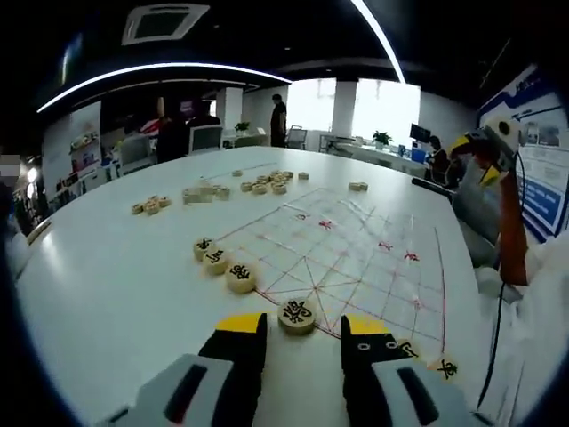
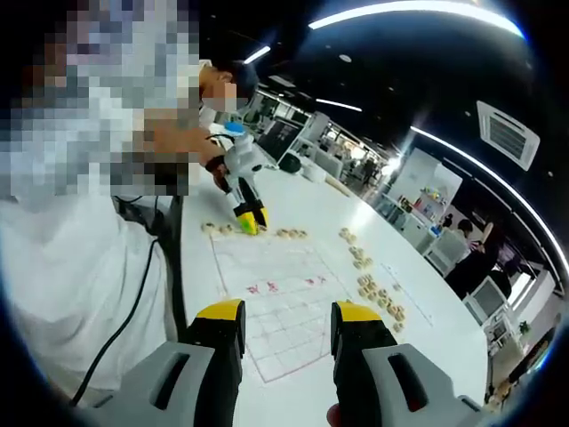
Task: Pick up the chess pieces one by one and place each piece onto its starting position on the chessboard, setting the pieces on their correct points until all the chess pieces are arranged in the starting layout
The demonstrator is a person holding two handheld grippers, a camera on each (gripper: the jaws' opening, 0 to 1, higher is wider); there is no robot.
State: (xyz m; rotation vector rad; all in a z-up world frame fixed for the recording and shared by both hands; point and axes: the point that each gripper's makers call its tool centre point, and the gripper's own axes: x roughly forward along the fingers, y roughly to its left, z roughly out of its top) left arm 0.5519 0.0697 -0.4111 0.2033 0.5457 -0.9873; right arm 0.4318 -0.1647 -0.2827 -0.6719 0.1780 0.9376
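**Left claw at the back row, fifth disc just ahead of its tips**

The left claw (image 1: pixel 303 342) stood apart, its yellow-tipped jaws wide and nothing clamped between them. Right at the gap, just beyond the tips, sat a round wooden chess piece (image 1: pixel 297 315) on the near edge of the chessboard (image 1: pixel 356 253). Whether the jaws touched it could not be told; it looked free of both. My read: a placement step, with this disc either just set down or about to be nudged onto its point.

Out from there, to the claw's left, three more pieces (image 1: pixel 222 261) ran along the same edge in a slanting row, close together. One disc (image 1: pixel 444 367) lay at the board's corner, beside the right jaw. Far across the tabletop (image 1: pixel 116 285), loose piles of unplaced pieces (image 1: pixel 213 189) waited, well apart from the claw.

The right claw (image 2: pixel 289 325) hovered high over the board's red-lined grid (image 2: pixel 284 307), jaws apart and empty, nothing near them. In the right gripper view the left claw showed at the board's far edge, tips down among the row (image 2: pixel 258 231).

Next, by my judgement: confirm the disc sits square on its point, then fetch another from the far piles. Most of the set remained unplaced.
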